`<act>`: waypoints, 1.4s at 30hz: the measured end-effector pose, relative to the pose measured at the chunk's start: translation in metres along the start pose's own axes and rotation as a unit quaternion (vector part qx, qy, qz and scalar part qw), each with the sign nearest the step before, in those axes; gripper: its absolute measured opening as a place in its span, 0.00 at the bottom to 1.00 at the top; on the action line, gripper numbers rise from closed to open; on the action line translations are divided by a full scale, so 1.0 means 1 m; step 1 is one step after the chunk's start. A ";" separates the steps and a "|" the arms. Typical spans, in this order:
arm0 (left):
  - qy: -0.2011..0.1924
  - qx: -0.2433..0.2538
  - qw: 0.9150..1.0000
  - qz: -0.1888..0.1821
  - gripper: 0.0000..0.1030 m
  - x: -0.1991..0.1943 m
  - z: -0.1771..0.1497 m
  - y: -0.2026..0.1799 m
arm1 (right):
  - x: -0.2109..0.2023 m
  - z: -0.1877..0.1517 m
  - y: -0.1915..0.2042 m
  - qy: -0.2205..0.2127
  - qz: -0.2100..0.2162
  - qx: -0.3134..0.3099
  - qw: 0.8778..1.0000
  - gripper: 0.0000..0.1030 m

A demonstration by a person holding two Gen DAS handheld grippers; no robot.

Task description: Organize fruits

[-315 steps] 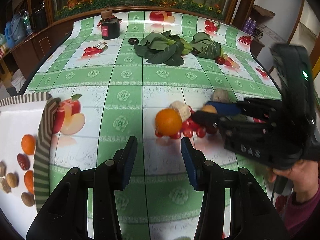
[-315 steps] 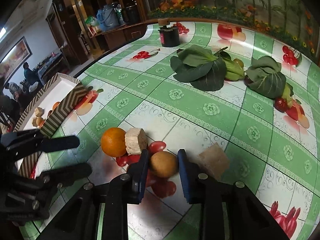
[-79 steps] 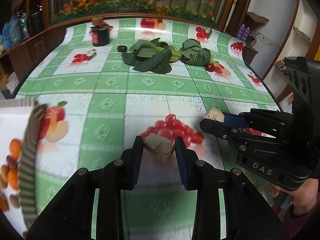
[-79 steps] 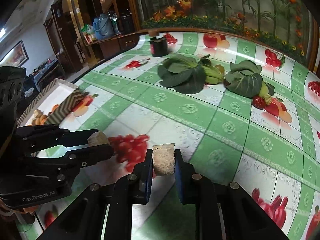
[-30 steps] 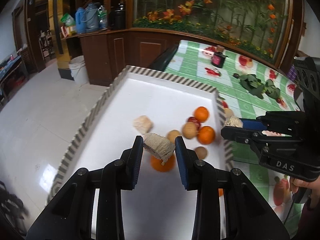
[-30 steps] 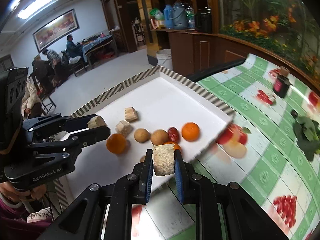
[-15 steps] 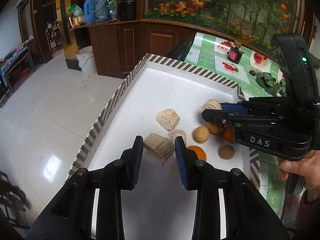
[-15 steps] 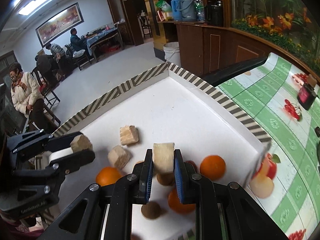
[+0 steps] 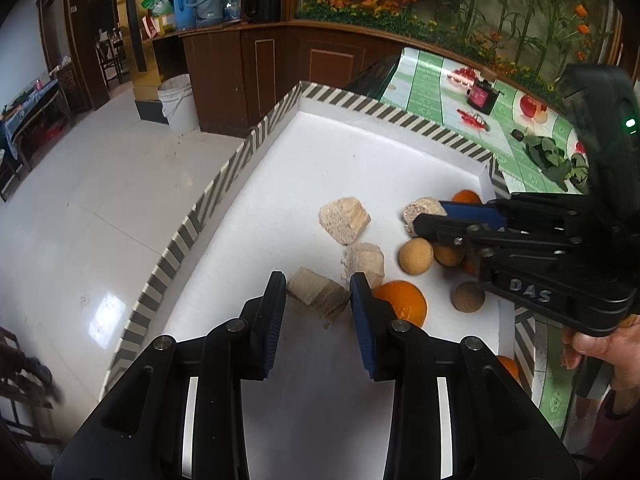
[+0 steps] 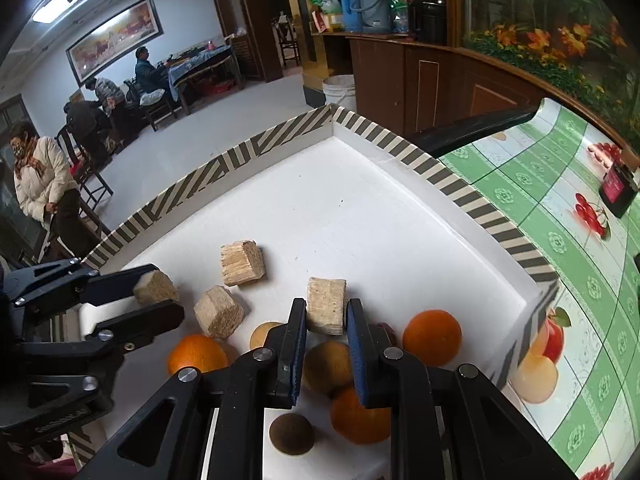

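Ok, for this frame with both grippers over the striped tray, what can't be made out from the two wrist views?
- Left wrist view: the right gripper covers part of the fruit pile; a round brown fruit shows only in part.
- Right wrist view: a dark red fruit is mostly hidden behind the fingers.
- Both views: whether the left gripper's chunk touches the tray floor cannot be told.

Black gripper (image 9: 318, 292) frames, blue pads, silver screws.

Both cams ride right behind their tongs, looking down close into the striped tray (image 9: 224, 176). Left view faces along the tray toward the table (image 9: 436, 80); right view faces its far corner. Each catches the other's tongs and the same fruit pile.
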State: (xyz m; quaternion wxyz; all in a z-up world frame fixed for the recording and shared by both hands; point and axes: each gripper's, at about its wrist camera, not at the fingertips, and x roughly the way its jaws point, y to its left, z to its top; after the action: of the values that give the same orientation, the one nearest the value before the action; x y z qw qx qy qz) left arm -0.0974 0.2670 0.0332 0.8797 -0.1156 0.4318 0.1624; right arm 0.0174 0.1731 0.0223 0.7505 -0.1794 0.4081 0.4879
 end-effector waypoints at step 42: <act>-0.102 0.038 0.994 0.006 0.55 -0.049 -0.027 -0.090 | -0.106 -0.105 -0.024 -0.075 -0.058 0.115 0.989 0.27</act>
State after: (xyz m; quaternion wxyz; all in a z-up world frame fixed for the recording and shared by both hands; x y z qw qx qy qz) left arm -0.1105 0.1657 0.0620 0.9220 -0.0620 0.3462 0.1617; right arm -0.0278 0.0304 0.0396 0.8217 -0.0782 0.3934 0.4049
